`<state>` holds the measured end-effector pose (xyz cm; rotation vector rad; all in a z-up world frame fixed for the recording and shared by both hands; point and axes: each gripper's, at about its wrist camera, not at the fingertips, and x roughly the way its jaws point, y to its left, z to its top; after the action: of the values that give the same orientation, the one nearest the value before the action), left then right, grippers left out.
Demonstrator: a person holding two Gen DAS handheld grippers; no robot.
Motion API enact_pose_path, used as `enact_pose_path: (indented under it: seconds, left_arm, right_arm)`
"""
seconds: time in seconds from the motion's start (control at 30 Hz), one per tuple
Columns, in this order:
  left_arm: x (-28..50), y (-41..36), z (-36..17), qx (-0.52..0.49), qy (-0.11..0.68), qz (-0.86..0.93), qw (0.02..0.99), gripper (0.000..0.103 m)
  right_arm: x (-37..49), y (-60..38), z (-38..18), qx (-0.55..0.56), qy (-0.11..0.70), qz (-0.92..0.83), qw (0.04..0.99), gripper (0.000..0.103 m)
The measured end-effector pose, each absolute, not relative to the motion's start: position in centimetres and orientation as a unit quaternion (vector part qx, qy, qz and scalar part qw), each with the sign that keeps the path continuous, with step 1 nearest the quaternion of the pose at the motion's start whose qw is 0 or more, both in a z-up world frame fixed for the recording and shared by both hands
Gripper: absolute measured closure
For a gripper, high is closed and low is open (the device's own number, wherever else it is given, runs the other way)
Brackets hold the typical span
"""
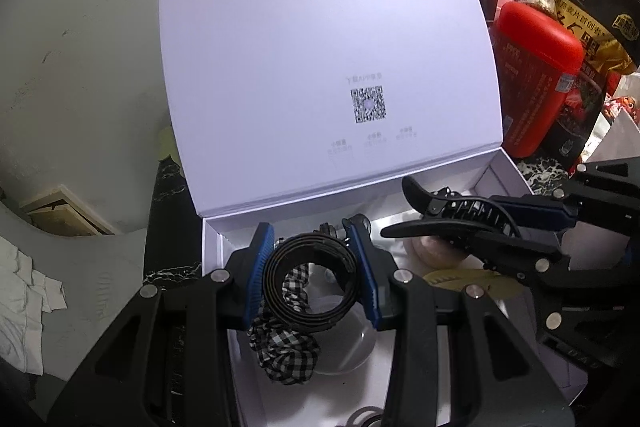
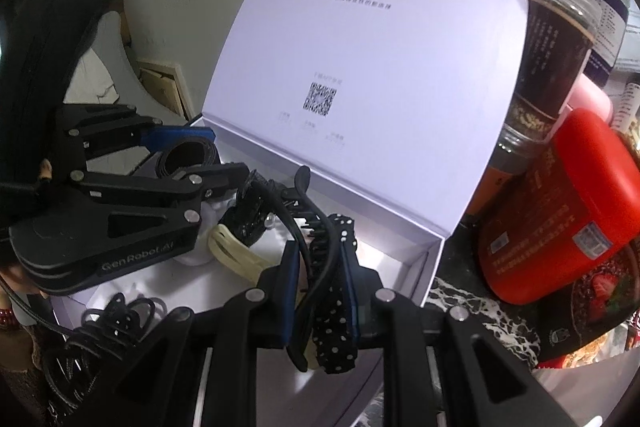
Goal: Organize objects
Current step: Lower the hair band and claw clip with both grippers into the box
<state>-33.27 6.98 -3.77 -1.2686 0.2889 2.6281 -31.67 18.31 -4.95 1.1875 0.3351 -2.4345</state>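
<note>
Over the open white box point(image 1: 496, 171), the left gripper point(image 1: 314, 269) is clamping a coiled black belt point(image 1: 308, 283), while the right gripper point(image 2: 322, 301) is pinching a black claw hair clip point(image 2: 312, 227), both hanging above the box's interior.

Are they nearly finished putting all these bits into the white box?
Partly. Already in the white box: a checked scrunchie, black hair ties and a cream band. In hand: the left gripper holds a coiled black band, the right gripper a black hair claw, both over the box. Left: setting those down.
</note>
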Motion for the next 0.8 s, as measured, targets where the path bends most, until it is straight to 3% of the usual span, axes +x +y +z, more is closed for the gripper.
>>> enact_pose_path:
  seconds: [0.67, 0.8]
  left_arm:
    - [-33.7, 7.7, -6.3, -0.481, 0.103, 0.866, 0.094, 0.065]
    - [-33.6, 7.8, -6.5, -0.482, 0.102, 0.865, 0.091, 0.06]
  right_arm:
    - [-31.7, 19.1, -6.6, 0.443, 0.129, -0.863, 0.206, 0.083]
    - [-31.9, 19.5, -7.0, 0.449, 0.127, -0.861, 0.201, 0.082]
